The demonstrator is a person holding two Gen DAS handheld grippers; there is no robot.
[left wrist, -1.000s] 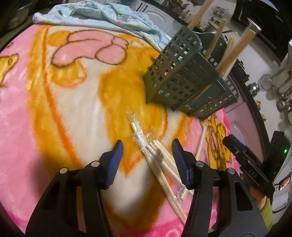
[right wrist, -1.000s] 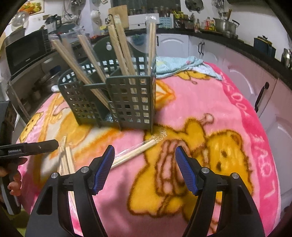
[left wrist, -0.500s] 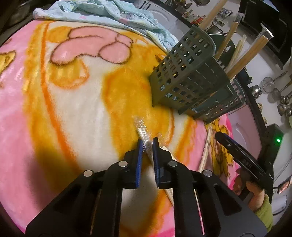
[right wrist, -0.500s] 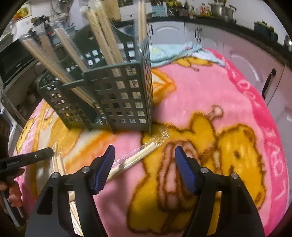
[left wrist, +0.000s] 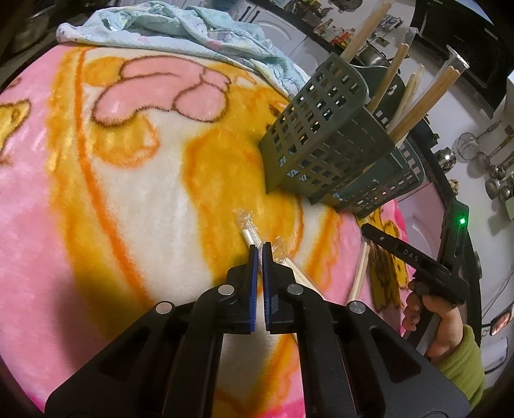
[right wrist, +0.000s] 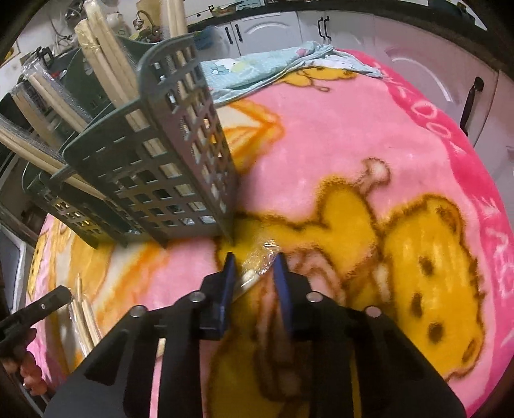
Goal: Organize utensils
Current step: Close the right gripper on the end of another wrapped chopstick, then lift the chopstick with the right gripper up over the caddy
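Observation:
A dark green slotted caddy point(left wrist: 321, 151) point(right wrist: 167, 180) stands on the pink cartoon blanket point(left wrist: 48, 193) with several wooden chopsticks upright in it. My left gripper point(left wrist: 257, 249) is shut on a plastic-wrapped pair of chopsticks point(left wrist: 249, 230) lying on the blanket, whose tip sticks out past the pads. In the right wrist view, my right gripper point(right wrist: 254, 260) is low over another wrapped pair point(right wrist: 252, 275) just in front of the caddy. Its jaws are closing with the wrapped end between them, and a gap still shows. The right gripper point(left wrist: 385, 241) also appears in the left view.
A light blue cloth point(left wrist: 180, 29) point(right wrist: 257, 70) lies bunched at the blanket's far edge. More loose chopsticks point(right wrist: 83, 321) lie near the left gripper point(right wrist: 35, 308), and one point(left wrist: 361, 273) lies by the right one. White cabinets point(right wrist: 417, 64) surround the table. Metal utensils point(left wrist: 494, 167) hang on the wall.
My left jaws closed from wide open onto the wrapped chopsticks. My right gripper dropped closer to the wrapped pair beside the caddy and rolled a little, and its jaws narrowed around it.

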